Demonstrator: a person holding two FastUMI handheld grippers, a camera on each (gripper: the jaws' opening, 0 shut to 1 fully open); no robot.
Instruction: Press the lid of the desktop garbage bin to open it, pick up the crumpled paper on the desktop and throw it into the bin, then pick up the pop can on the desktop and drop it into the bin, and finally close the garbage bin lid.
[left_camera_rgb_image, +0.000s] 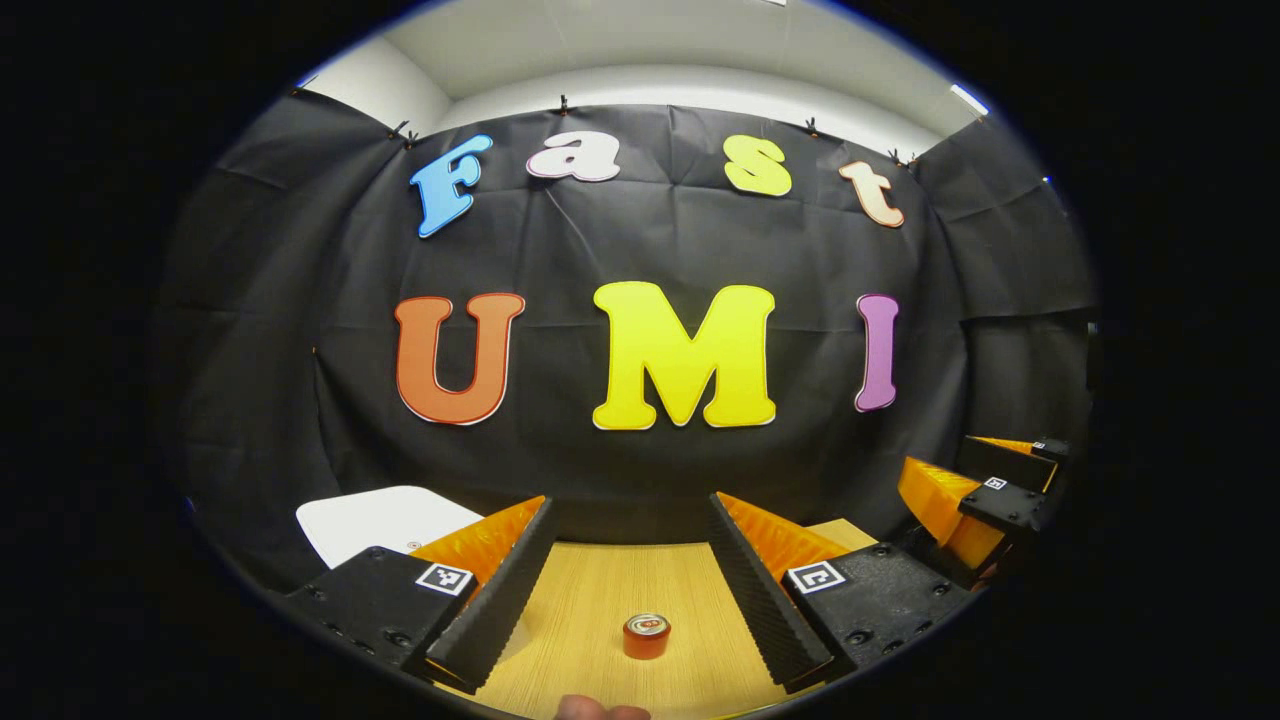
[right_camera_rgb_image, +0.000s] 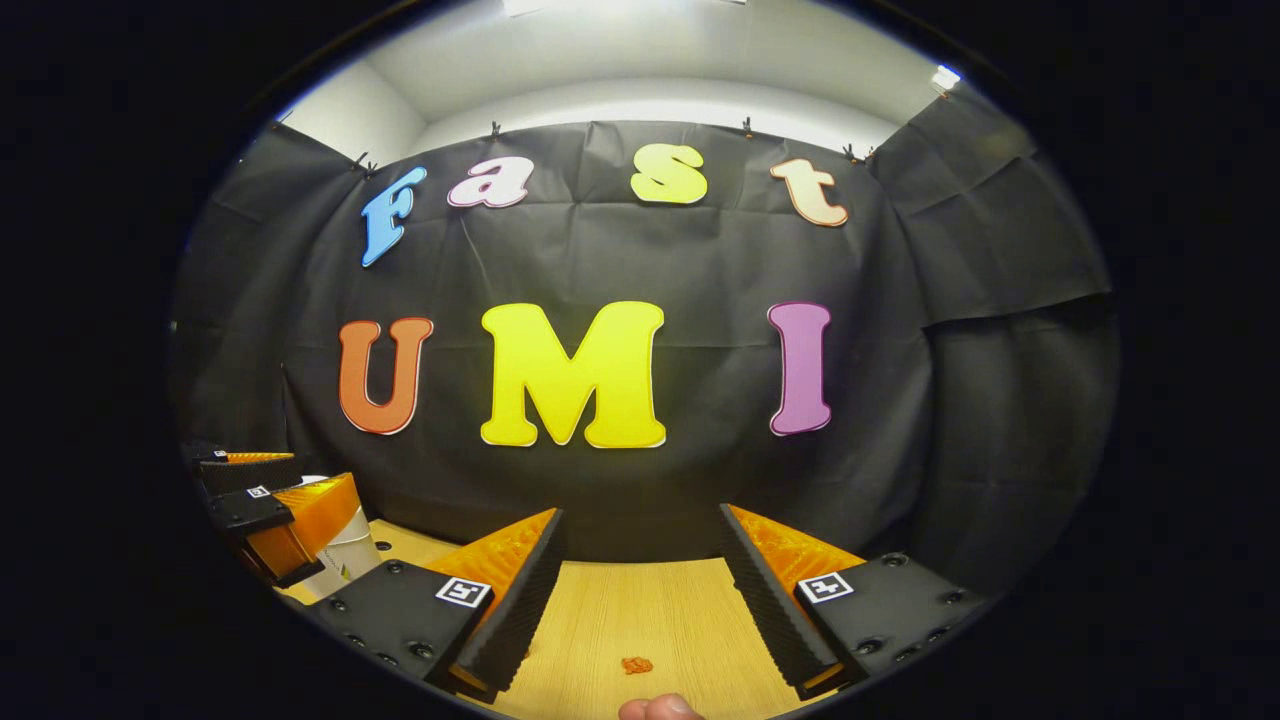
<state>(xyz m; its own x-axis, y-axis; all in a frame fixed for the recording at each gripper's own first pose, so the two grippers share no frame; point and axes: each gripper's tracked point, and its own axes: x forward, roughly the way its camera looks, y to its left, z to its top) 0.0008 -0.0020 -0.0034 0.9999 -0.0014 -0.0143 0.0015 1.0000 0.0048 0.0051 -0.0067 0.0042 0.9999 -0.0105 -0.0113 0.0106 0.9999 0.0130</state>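
Both grippers hang released over the bench (left_camera_rgb_image: 600, 610), holding nothing, so no step looks begun. Nearest, between the left gripper (left_camera_rgb_image: 632, 585) fingers, the pop can (left_camera_rgb_image: 647, 636) stands upright toward the bench's near edge. Between the right gripper (right_camera_rgb_image: 640, 600) fingers lies a small orange scrap (right_camera_rgb_image: 636, 665), possibly the crumpled paper. Farther off, the white bin (left_camera_rgb_image: 385, 520) sits at the far left corner, lid apparently down.
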